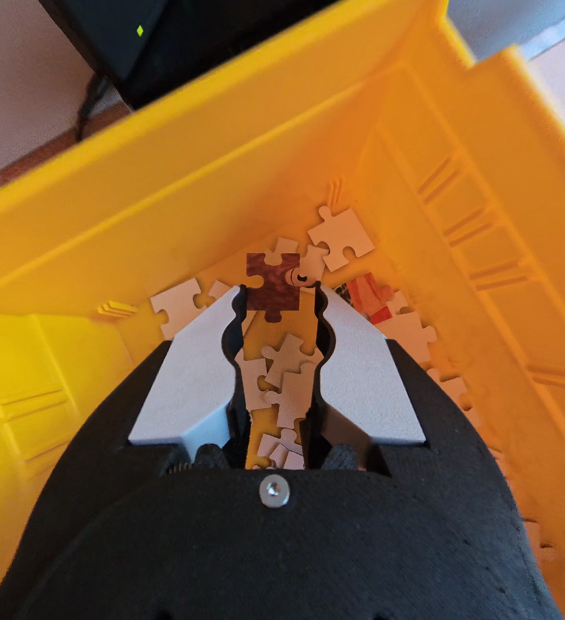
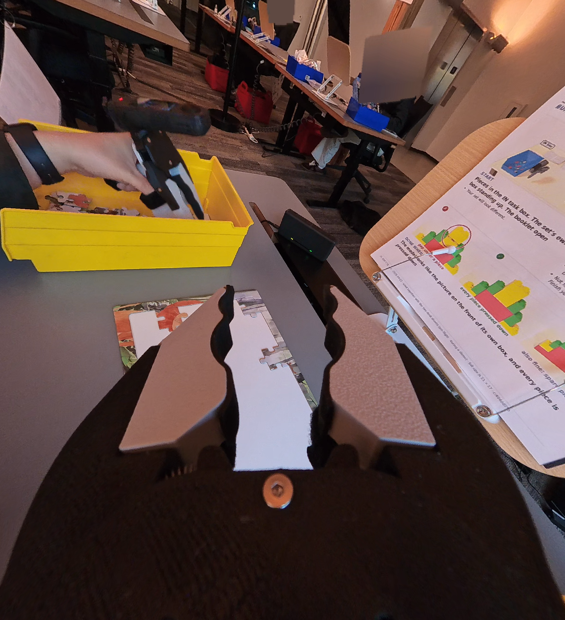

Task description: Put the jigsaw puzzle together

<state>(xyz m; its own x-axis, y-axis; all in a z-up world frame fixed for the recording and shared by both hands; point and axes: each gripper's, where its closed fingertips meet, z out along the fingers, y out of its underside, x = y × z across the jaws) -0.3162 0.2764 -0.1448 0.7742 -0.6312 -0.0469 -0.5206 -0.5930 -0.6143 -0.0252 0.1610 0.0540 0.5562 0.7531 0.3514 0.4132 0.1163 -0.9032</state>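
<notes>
Handling: as the piece (image 1: 273,285) is thin flat card, it is judged light, fairly stiff, easily bent at its tabs and apt to slip or twist if pinched on a knob.
Hold: the two straight-ish side edges are best taken, with the tabs left free; a flat pinch across the body is judged safest.
Look: a dark brown mottled face is shown, with one tab at the bottom, a pale tab with a dark mark at the right, and sockets at the top and left.
Place: the piece is seen between the tips of the left claw (image 1: 279,289), inside the yellow bin (image 1: 207,144), above loose pieces (image 1: 340,237) mostly lying blank side up on the bin floor.
Left claw: it is partly closed, the tips set at the piece's two sides; the piece appears to be gripped, though firm contact on the right tip cannot be confirmed.
Right claw (image 2: 278,291): it is held wide apart and nothing is gripped; it is poised above the board (image 2: 267,396).
Board: it lies on the grey counter (image 2: 56,318), near the bin; a printed border and a few fitted pieces are seen, the white middle being mostly unfilled.
Progress: much is judged left to do.
</notes>
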